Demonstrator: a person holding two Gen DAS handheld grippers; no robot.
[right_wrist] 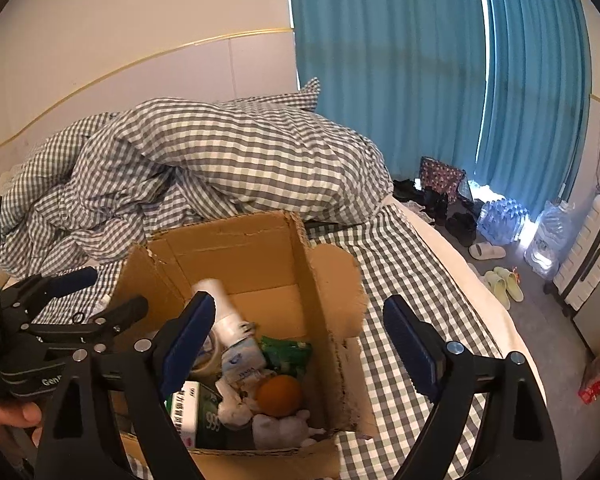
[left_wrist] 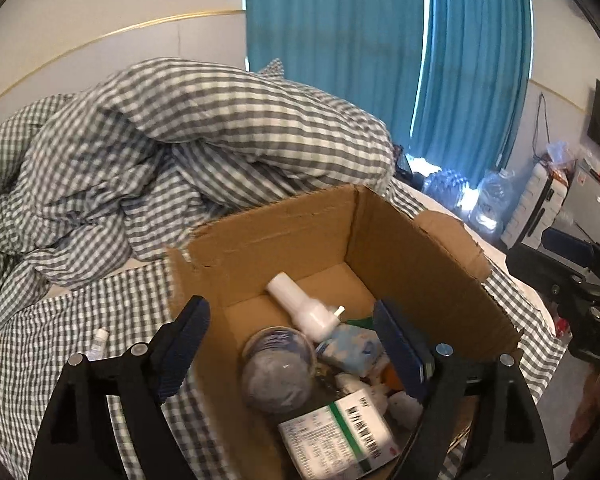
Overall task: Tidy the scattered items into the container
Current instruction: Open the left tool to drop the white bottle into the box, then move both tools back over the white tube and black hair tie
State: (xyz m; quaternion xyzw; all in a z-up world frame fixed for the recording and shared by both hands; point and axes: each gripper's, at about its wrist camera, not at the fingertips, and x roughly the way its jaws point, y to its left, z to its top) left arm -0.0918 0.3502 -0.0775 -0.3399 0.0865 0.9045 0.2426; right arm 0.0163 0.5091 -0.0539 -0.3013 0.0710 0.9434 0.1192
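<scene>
Both tongs, left gripper (left_wrist: 292, 350) and right gripper (right_wrist: 300, 350), gape wide, holding nothing | brown cardboard box (right_wrist: 236, 240) on checked bedsheet (right_wrist: 412, 280), nearly full | fetch small clear bottle (left_wrist: 99, 342) left of box; approach low, pinch mid-body.

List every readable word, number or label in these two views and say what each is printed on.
"999": on the green and white medicine box in the cardboard box.
"Gen": start of a cut-off word on the left gripper body.
"D": cut-off lettering on the right gripper body.
Chinese characters on the medicine box: blurred, unreadable.
Print on the blue and white packet: too small to read.
</scene>
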